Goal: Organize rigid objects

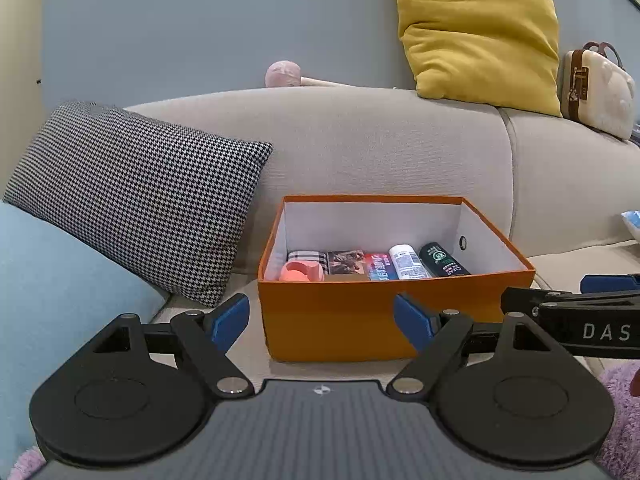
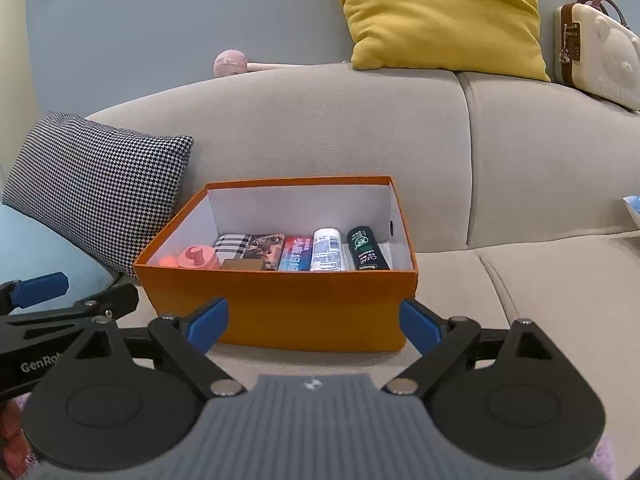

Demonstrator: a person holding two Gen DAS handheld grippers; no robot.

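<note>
An orange box (image 1: 340, 320) (image 2: 280, 300) with a white inside sits on the beige sofa seat. Several items lie in a row in it: a pink cup (image 1: 302, 271) (image 2: 198, 258), a plaid box (image 1: 306, 257) (image 2: 230, 245), a dark picture box (image 1: 346, 262) (image 2: 266, 248), a red-blue pack (image 1: 380, 266) (image 2: 296, 254), a white bottle (image 1: 408, 262) (image 2: 327, 250) and a black bottle (image 1: 442, 260) (image 2: 366, 249). My left gripper (image 1: 322, 320) hovers open and empty just before the box's front wall. My right gripper (image 2: 314, 322) is likewise open and empty there.
A houndstooth cushion (image 1: 140, 204) (image 2: 96, 188) leans left of the box, beside a light blue cushion (image 1: 52, 292). On the backrest rest a yellow cushion (image 1: 480, 28) (image 2: 440, 12), a cream case (image 1: 596, 92) (image 2: 596, 52) and a pink plush (image 1: 284, 74) (image 2: 231, 63). Open seat lies right of the box.
</note>
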